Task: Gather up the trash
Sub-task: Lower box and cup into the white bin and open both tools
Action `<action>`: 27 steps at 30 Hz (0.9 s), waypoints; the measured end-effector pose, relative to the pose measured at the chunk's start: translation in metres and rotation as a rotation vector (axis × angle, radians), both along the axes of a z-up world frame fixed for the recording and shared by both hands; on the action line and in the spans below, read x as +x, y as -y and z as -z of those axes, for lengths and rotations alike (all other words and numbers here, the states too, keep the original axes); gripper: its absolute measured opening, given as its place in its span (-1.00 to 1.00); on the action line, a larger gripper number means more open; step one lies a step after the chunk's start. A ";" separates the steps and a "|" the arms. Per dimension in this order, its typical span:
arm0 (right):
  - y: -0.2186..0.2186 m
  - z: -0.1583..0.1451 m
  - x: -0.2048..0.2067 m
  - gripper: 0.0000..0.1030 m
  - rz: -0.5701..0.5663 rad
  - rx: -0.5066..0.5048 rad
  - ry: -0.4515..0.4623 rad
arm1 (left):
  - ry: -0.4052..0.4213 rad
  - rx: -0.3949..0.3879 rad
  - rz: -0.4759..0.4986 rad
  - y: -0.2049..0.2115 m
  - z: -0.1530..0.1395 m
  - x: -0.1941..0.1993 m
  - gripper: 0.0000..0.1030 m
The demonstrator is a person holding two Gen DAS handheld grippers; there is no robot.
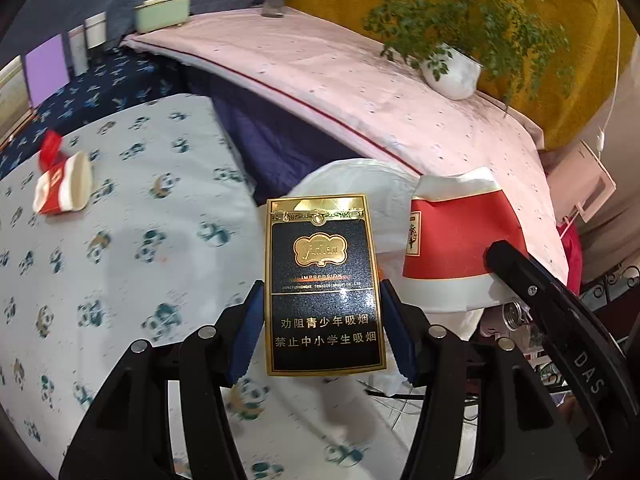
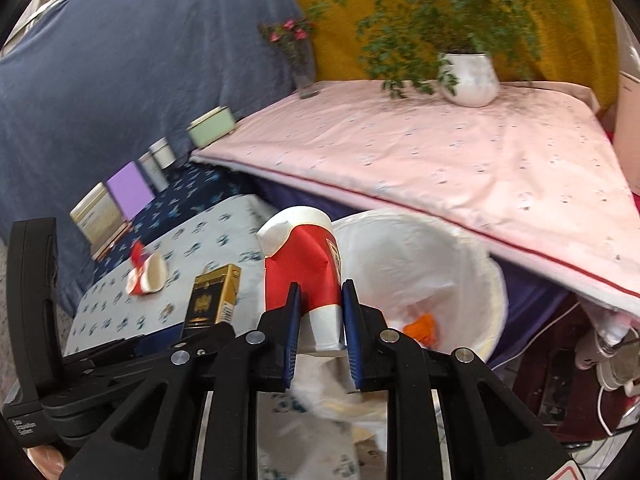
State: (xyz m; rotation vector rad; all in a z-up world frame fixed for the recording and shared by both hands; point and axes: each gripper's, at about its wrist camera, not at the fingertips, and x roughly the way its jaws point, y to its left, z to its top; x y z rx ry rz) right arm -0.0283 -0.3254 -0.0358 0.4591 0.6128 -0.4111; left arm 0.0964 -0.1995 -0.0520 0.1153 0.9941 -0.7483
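Note:
My left gripper (image 1: 322,320) is shut on a black and gold cigarette pack (image 1: 322,284), held upright above the panda-print table edge; the pack also shows in the right wrist view (image 2: 214,296). My right gripper (image 2: 320,320) is shut on a crushed red and white paper cup (image 2: 308,272), also seen in the left wrist view (image 1: 456,236). Both are held beside the white-lined trash bin (image 2: 440,264), whose rim shows behind the pack (image 1: 360,176). Another crushed red and white cup (image 1: 64,188) lies on the table, far left (image 2: 148,274).
The panda-print tablecloth (image 1: 120,280) covers the low table. A pink-covered higher surface (image 2: 460,160) holds a white potted plant (image 2: 470,80) and a flower vase (image 2: 302,72). Boxes and tins (image 2: 128,192) line the blue backdrop. Orange trash (image 2: 420,326) lies in the bin.

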 end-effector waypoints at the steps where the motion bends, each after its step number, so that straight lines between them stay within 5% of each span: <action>1: 0.007 0.001 -0.002 -0.61 0.016 0.002 -0.001 | -0.001 0.001 0.011 0.006 0.001 -0.001 0.04; 9: 0.042 0.011 -0.011 -0.59 0.091 0.009 -0.019 | -0.020 -0.024 0.045 0.036 0.007 0.000 0.07; 14: 0.047 0.015 -0.006 -0.51 0.103 0.018 -0.015 | -0.002 -0.031 -0.004 0.031 0.005 0.005 0.40; 22: 0.035 0.011 -0.003 -0.07 0.096 0.016 0.001 | 0.014 -0.020 -0.071 0.005 0.004 0.014 0.40; 27: 0.022 0.007 0.000 -0.02 0.079 0.010 0.000 | 0.022 -0.022 -0.106 -0.012 0.001 0.016 0.40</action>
